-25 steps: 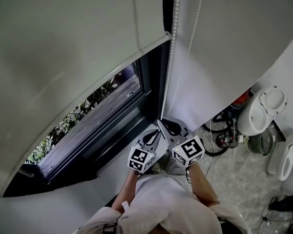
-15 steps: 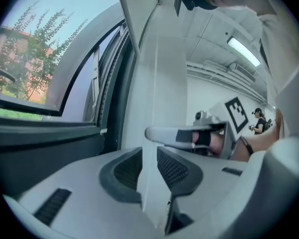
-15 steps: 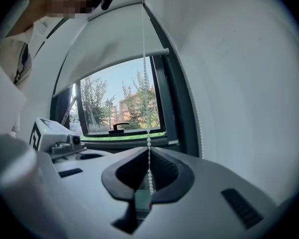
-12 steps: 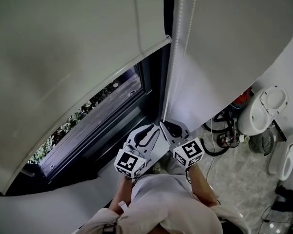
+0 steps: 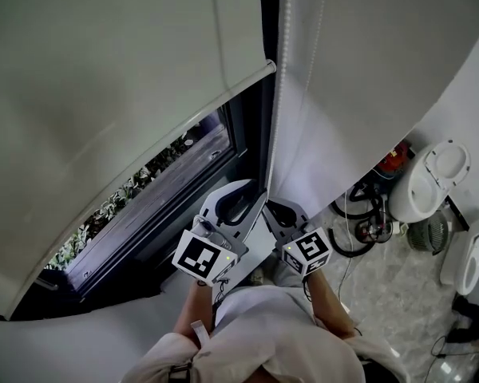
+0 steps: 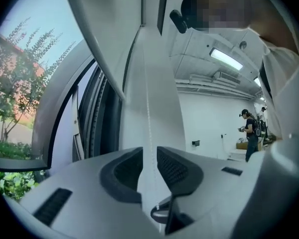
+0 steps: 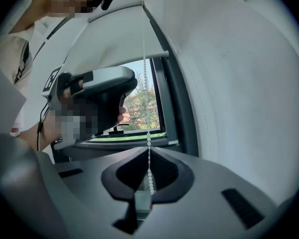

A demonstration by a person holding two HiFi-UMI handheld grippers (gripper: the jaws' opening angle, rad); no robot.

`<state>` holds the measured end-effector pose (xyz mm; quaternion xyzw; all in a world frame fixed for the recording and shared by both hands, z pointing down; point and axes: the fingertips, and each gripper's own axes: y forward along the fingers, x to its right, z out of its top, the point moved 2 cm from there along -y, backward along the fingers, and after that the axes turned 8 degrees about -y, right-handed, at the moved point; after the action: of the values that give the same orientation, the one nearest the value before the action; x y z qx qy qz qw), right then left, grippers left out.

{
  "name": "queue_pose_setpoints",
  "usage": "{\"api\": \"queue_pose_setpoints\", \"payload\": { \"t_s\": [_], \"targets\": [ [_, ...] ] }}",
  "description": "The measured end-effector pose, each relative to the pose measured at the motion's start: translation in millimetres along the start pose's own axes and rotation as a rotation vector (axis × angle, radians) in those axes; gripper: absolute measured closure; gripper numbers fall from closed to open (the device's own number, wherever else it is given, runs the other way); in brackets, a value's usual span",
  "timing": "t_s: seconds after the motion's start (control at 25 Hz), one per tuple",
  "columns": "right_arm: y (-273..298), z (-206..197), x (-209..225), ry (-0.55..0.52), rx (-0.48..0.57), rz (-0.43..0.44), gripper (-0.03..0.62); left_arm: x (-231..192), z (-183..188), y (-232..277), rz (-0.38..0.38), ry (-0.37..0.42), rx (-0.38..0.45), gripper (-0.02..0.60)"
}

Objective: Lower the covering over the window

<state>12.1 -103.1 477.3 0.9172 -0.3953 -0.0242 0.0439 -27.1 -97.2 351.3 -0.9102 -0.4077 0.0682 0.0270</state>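
Note:
A pale roller blind (image 5: pixel 104 94) covers the upper window, and its bottom bar (image 5: pixel 144 162) hangs above the dark glass (image 5: pixel 168 186). A white bead chain (image 5: pixel 278 110) runs down beside the frame. My right gripper (image 5: pixel 265 205) is shut on that chain, and the beads (image 7: pixel 145 83) run into its closed jaws (image 7: pixel 148 152). My left gripper (image 5: pixel 252 188) is just above the right one. Its jaws have just been opening. The chain (image 6: pixel 147 108) passes between its pads (image 6: pixel 149 156) without being pinched.
A second blind (image 5: pixel 359 78) hangs to the right of the chain. White appliances (image 5: pixel 427 178) and cables (image 5: pixel 359 214) sit on the floor at the right. The white sill (image 5: pixel 104 333) lies below the window. A person (image 6: pixel 250 133) stands far back in the room.
The left gripper let go of the chain, opened its jaws and rose along it. The right gripper stayed put, still clamped on the chain.

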Motion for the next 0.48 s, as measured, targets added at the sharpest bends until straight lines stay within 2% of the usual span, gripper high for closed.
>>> {"api": "queue_pose_setpoints", "payload": {
  "t_s": [0.32,0.48],
  "targets": [
    [0.4,0.3,-4.3,-0.008,0.001,0.011,0.592,5.4,35.9,33.2,-0.020,0.048,0.034,0.497],
    [2.6,-0.1,-8.7,-0.009,0.008,0.009,0.592,8.0,41.8,36.5,-0.005,0.054,0.074,0.557]
  ]
}}
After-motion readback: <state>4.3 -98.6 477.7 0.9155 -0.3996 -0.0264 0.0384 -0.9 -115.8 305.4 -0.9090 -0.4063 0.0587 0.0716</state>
